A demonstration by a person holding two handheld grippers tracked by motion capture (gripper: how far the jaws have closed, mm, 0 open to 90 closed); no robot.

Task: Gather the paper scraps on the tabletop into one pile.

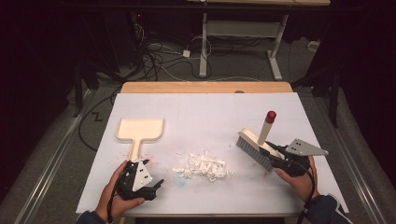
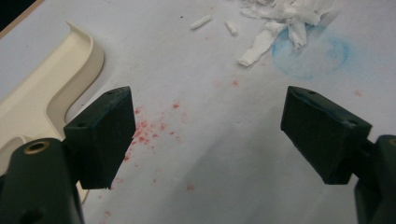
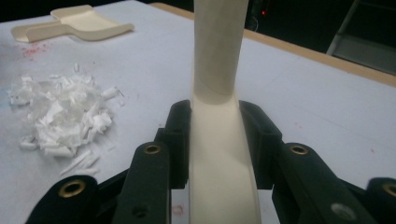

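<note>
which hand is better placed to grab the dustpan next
Left. Its open claw sits just below the dustpan handle, holding nothing; the right claw is already shut on the brush.

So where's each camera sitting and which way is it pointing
High view: above the person's side, looking forward and down on the table; both hands, left hand-held gripper and right hand-held gripper show.
Left gripper view: on the left hand-held gripper, looking down past open jaws at the dustpan.
Right gripper view: on the right hand-held gripper, looking along the clamped brush.
Shared: paper scraps and dustpan appear in all three.
</note>
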